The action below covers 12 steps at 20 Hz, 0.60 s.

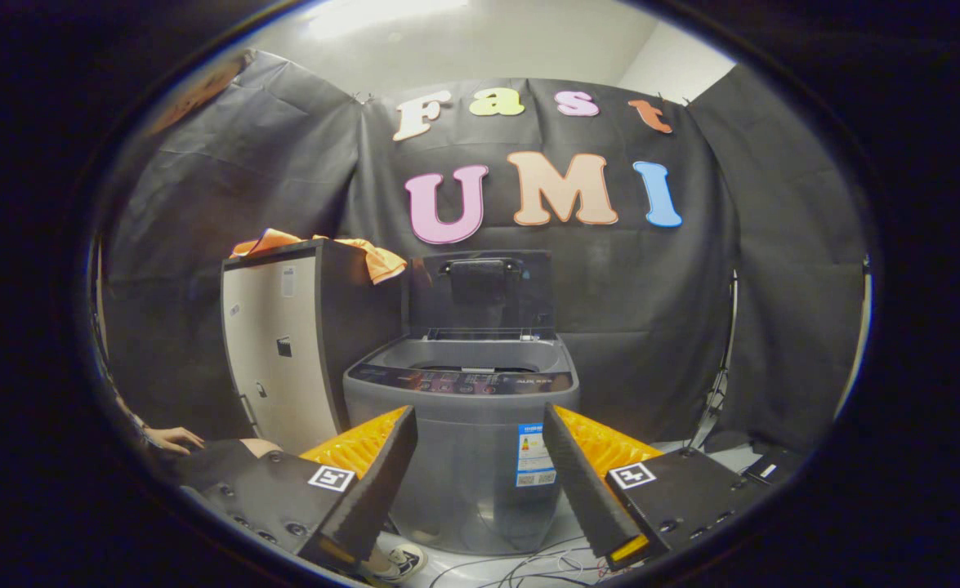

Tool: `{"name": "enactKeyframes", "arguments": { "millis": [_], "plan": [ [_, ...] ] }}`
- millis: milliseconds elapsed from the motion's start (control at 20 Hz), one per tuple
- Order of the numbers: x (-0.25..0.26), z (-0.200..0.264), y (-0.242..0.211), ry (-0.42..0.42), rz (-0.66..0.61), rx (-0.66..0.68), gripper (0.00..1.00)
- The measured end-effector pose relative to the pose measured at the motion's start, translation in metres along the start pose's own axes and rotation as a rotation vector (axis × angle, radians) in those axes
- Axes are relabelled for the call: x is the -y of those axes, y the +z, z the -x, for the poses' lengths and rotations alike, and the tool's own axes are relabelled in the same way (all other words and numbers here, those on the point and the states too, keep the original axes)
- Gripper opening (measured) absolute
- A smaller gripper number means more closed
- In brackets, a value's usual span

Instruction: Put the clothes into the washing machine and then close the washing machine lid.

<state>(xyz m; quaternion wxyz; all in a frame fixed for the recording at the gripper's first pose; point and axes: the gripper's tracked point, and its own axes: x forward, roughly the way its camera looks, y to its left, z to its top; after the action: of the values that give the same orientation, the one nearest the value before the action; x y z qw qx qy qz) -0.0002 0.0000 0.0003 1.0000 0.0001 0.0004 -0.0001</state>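
Gripper view: washing machine beyond parted gripper

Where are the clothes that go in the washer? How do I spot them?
Find the grey washing machine with its lid up, beyond the open gripper. Beside it stands a taller cabinet. The orange clothes lie crumpled on its top, the only bright, soft thing there.

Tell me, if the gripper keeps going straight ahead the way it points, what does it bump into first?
Probably the washing machine. The open gripper frames its grey front wall between the fingers, with nothing in between, though depth is hard to judge.
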Motion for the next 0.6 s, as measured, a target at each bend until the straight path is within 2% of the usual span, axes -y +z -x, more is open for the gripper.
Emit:
{"name": "enactKeyframes", "arguments": {
  "millis": [500, 600],
  "plan": [
    [0.003, -0.005, 0.0, -0.02, -0.006, -0.001, 0.97],
    [0.0, -0.018, 0.005, -0.031, -0.048, 0.01, 0.97]
  ]
}}
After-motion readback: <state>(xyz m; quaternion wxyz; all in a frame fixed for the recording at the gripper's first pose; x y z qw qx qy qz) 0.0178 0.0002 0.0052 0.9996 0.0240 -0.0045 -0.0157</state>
